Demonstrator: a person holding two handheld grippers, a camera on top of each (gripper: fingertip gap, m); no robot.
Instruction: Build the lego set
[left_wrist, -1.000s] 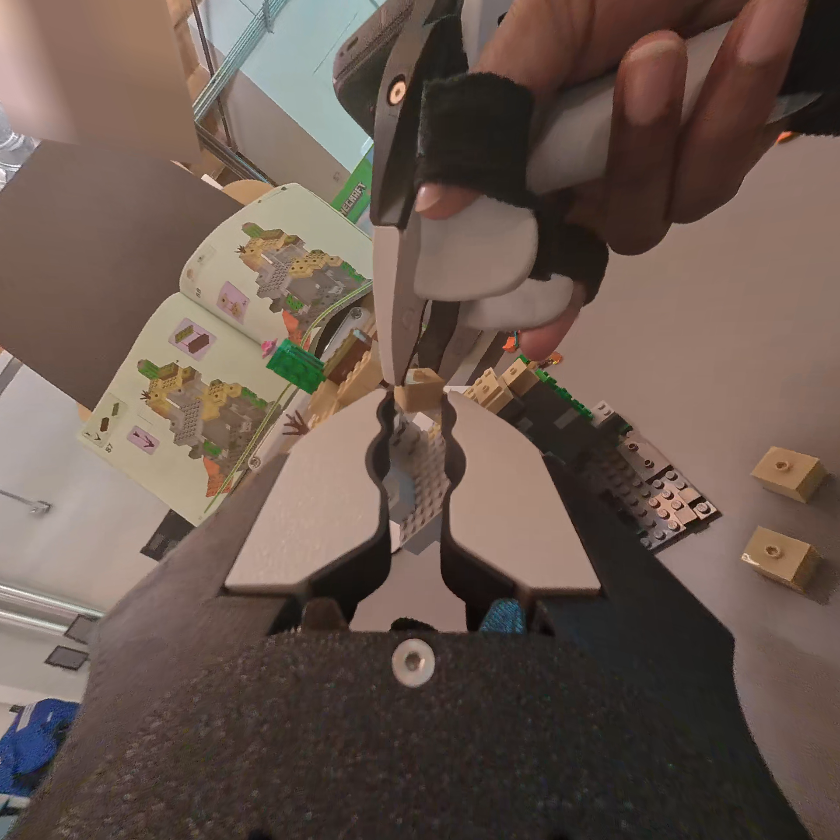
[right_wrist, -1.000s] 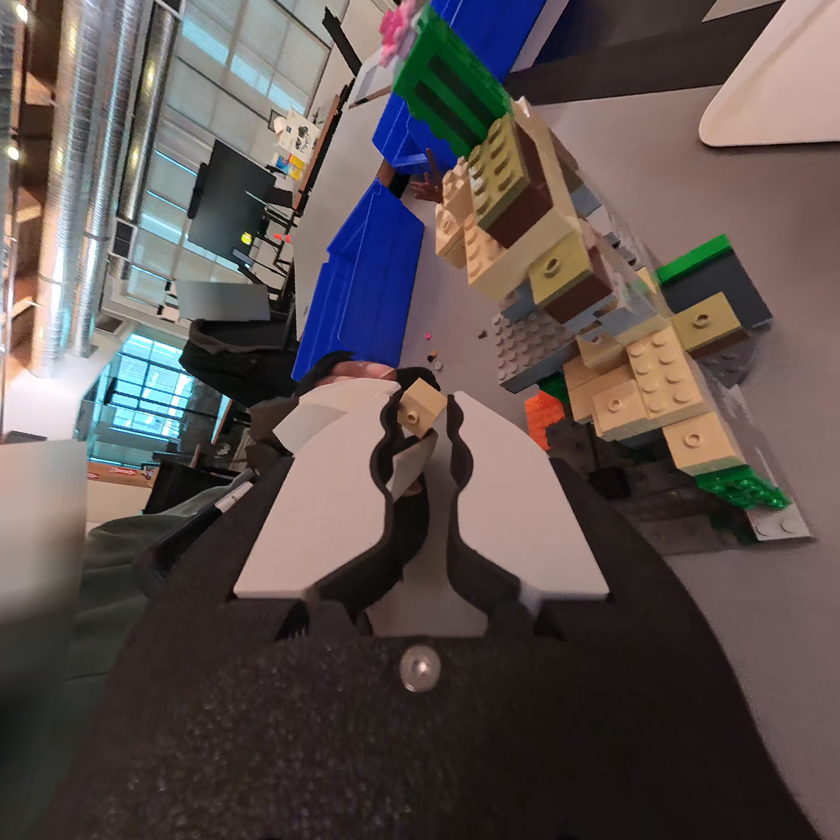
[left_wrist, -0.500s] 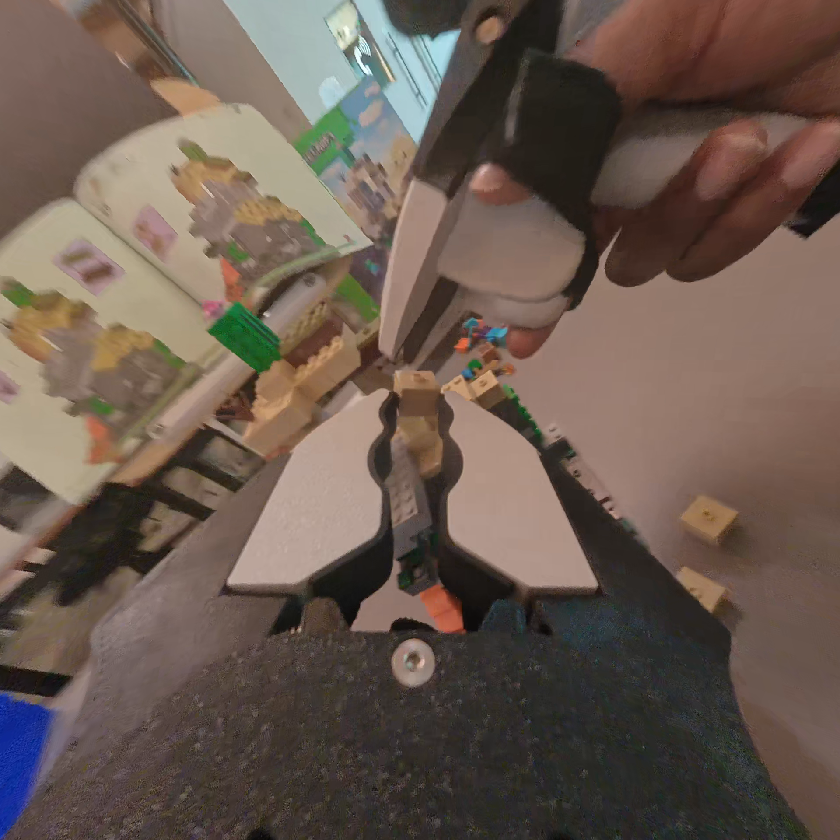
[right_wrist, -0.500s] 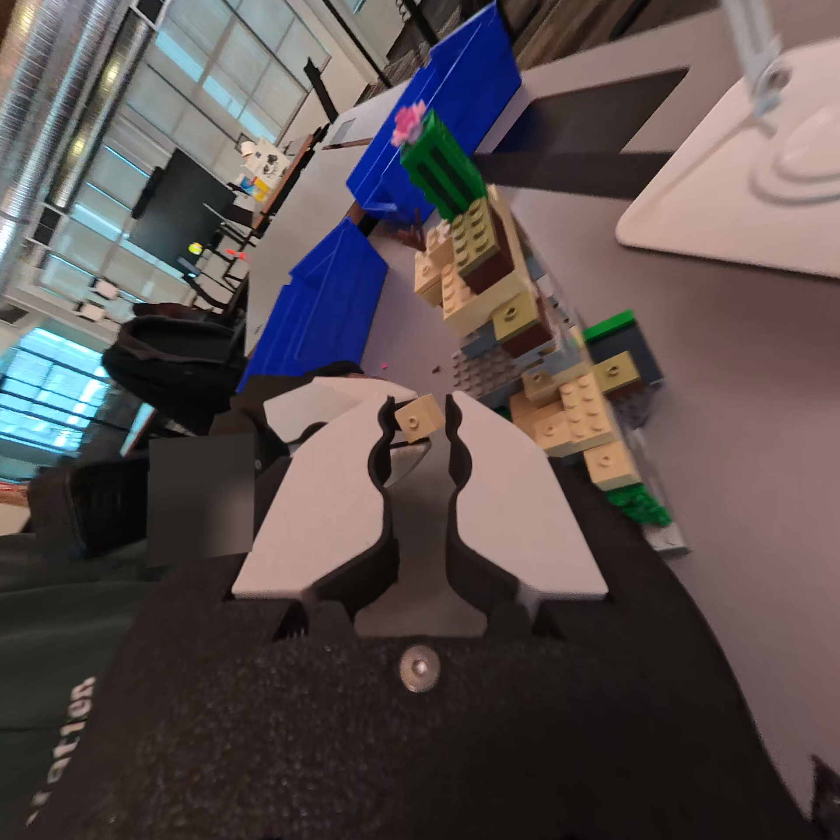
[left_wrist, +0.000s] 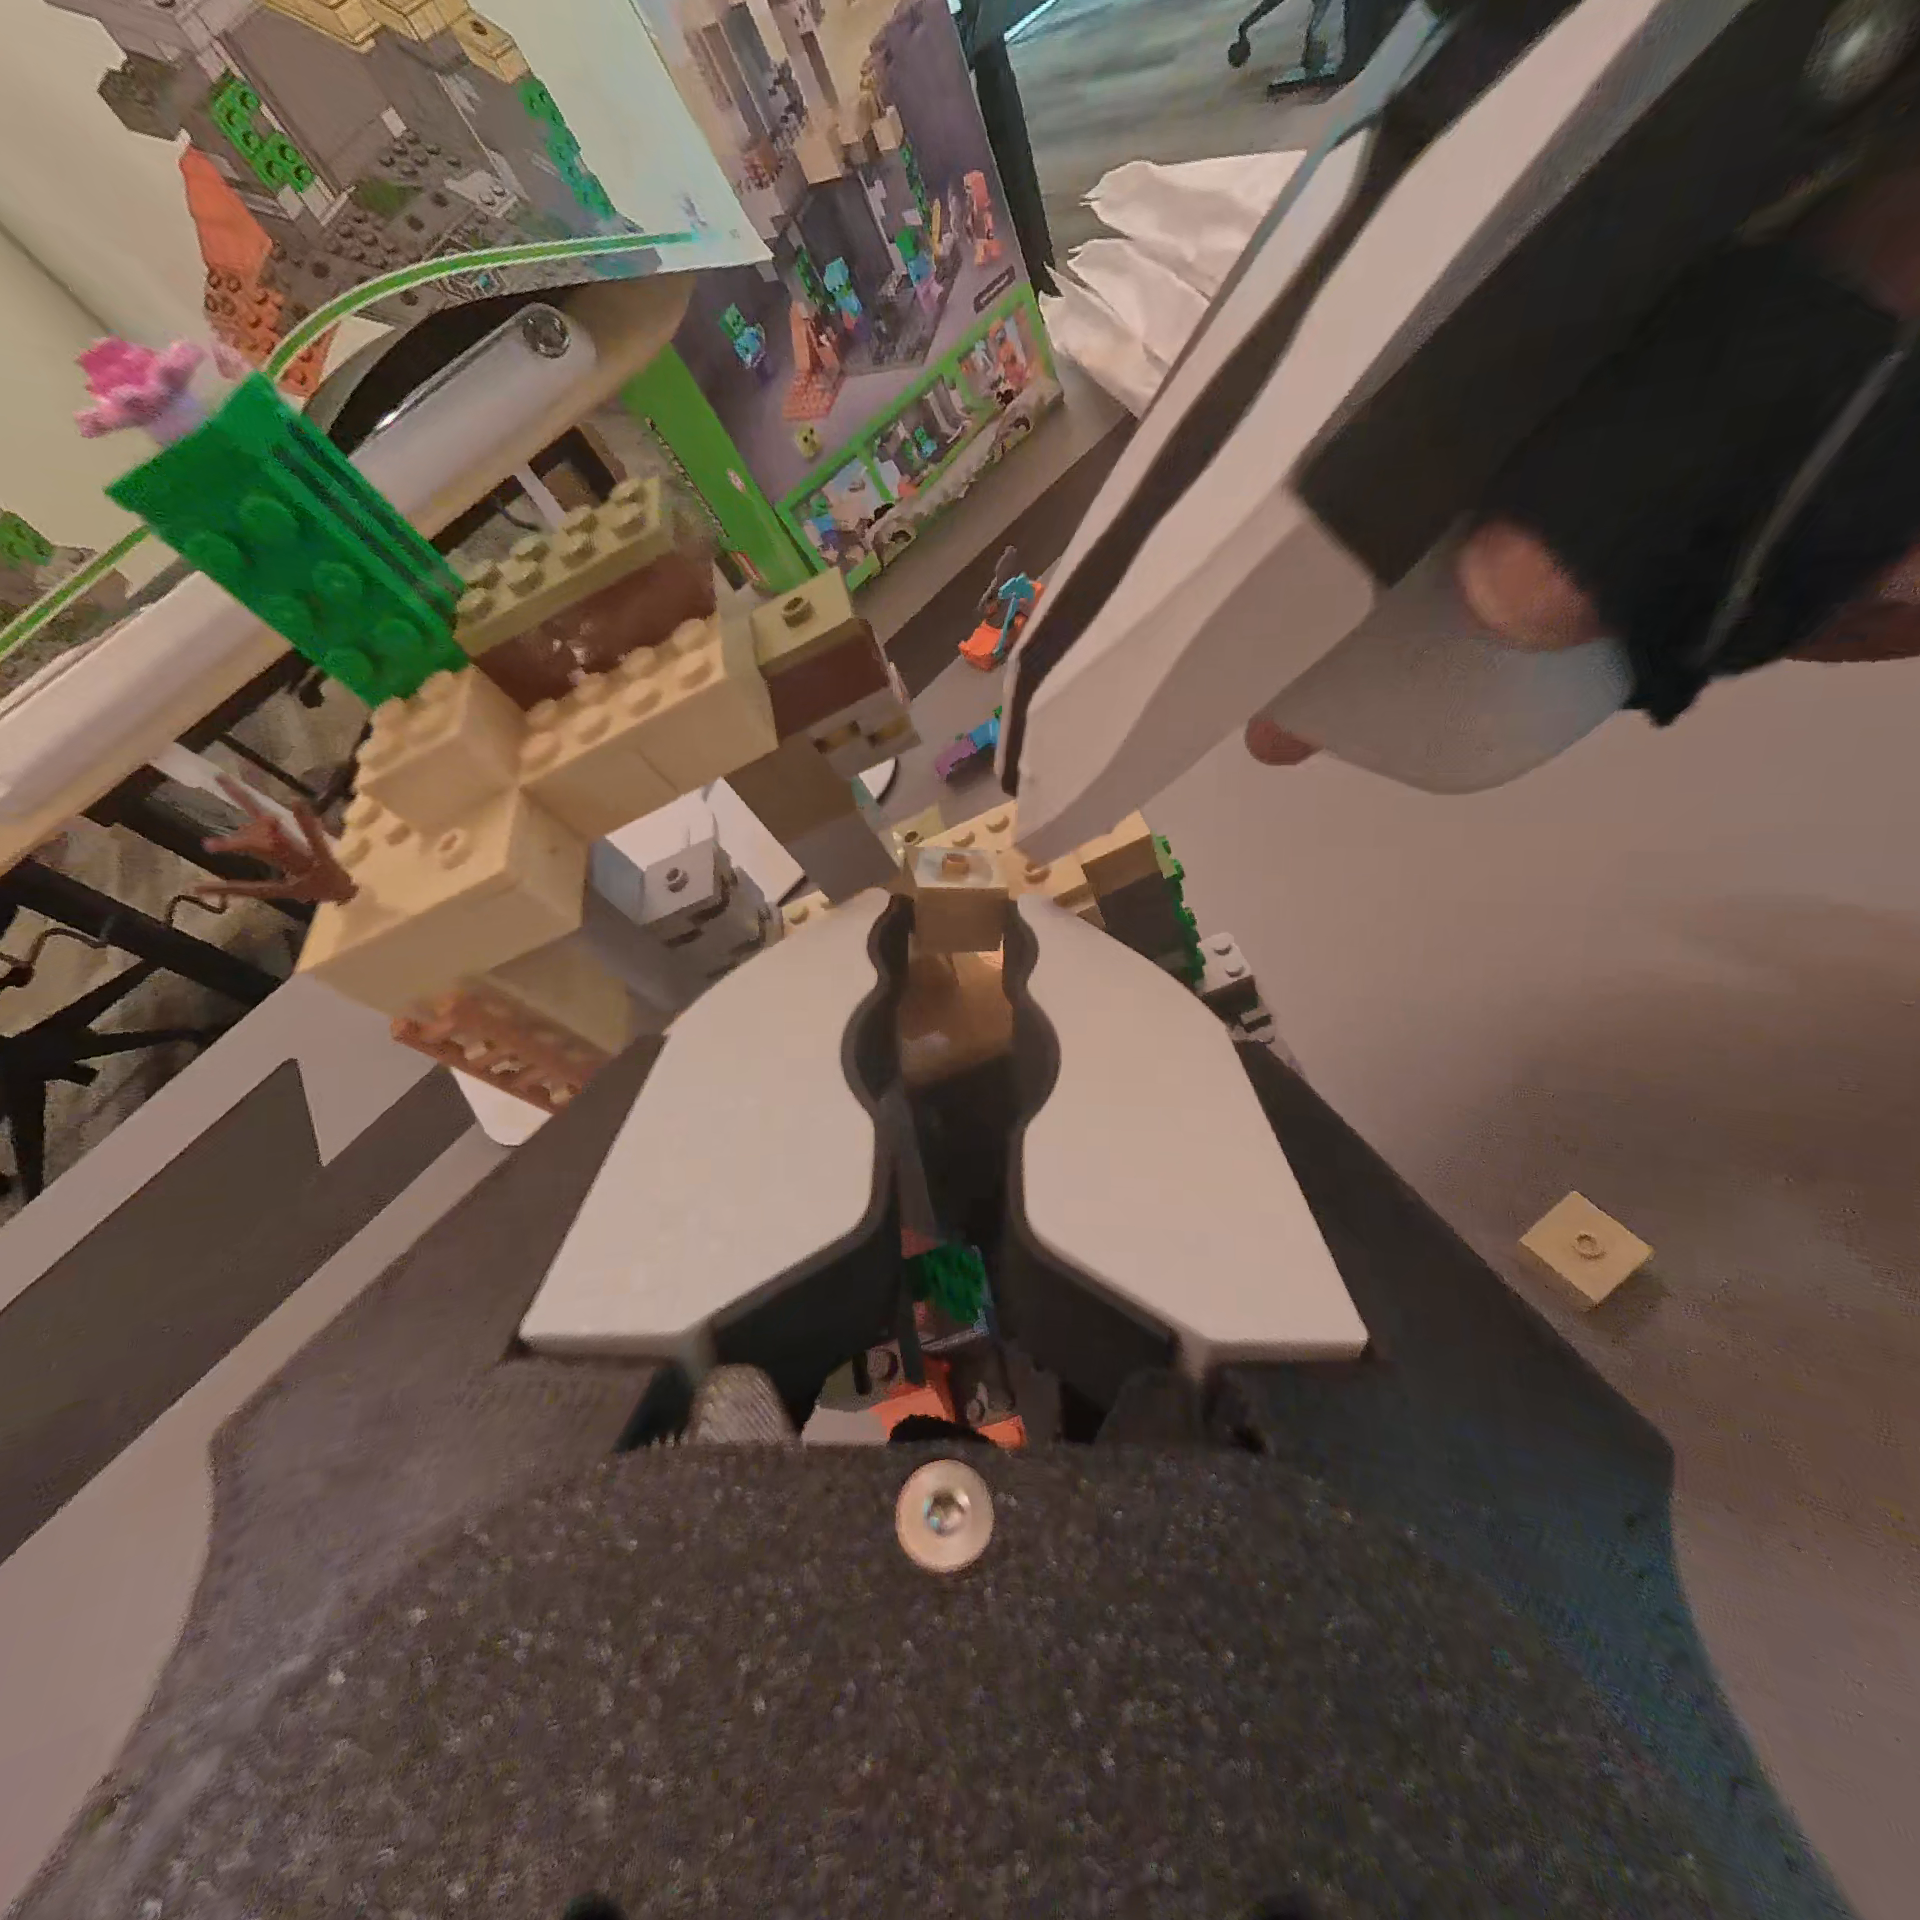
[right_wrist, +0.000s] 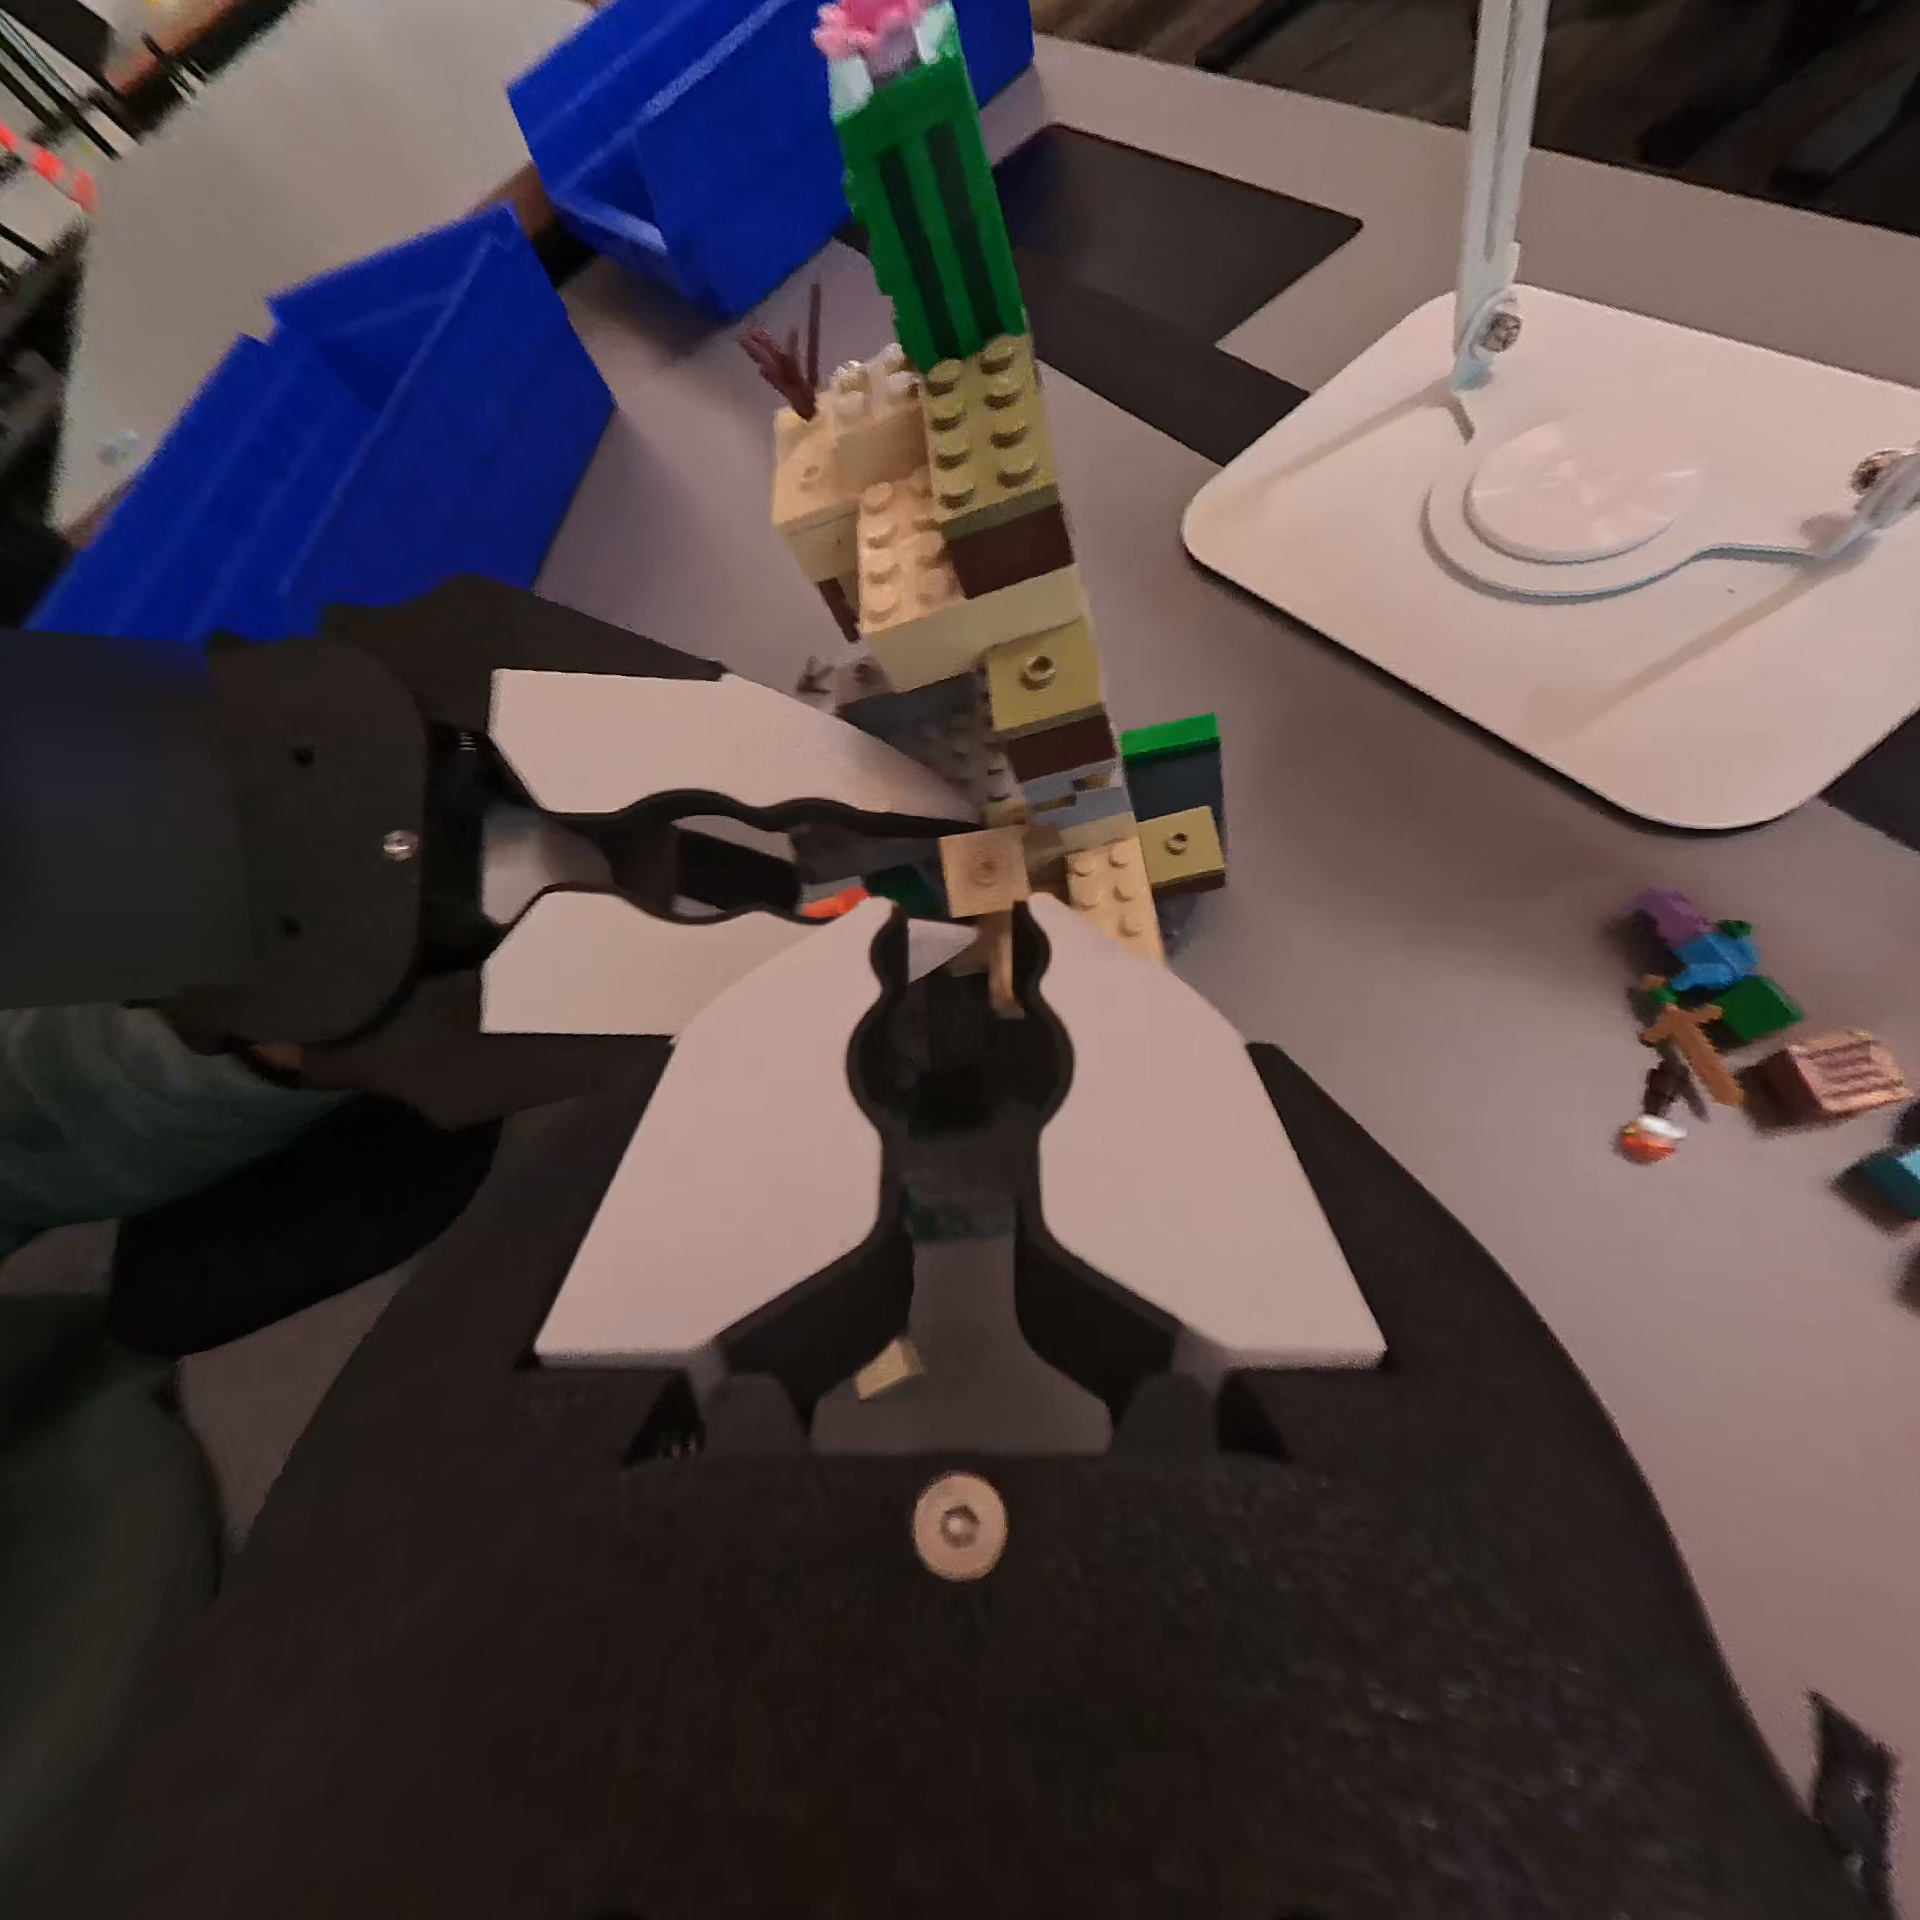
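A small tan brick (left_wrist: 954, 871) with one stud sits at the tips of my left gripper (left_wrist: 954, 920), which is shut on its lower part. My right gripper (right_wrist: 961, 916) is shut on the same brick (right_wrist: 985, 876); one of its fingers (left_wrist: 1195, 520) comes in from the upper right in the left wrist view. My left gripper (right_wrist: 935, 864) reaches in from the left in the right wrist view. The brick is held low against the front of the stepped tan, brown and green lego model (right_wrist: 966, 623), which also shows in the left wrist view (left_wrist: 540, 748). I cannot tell whether they touch.
An open instruction booklet (left_wrist: 364, 156) and the set's box (left_wrist: 883, 260) stand behind the model. A loose tan plate (left_wrist: 1584, 1247) lies right. Small figure parts (right_wrist: 1704, 966), a white lamp base (right_wrist: 1558, 582) and blue bins (right_wrist: 364, 416) surround the model. Only a small space, under 4 cm, lies between the two pairs of fingers.
Both grippers have carried the tan brick down and in toward the model. The views have swung round, and the brick now sits at the model's lower front.
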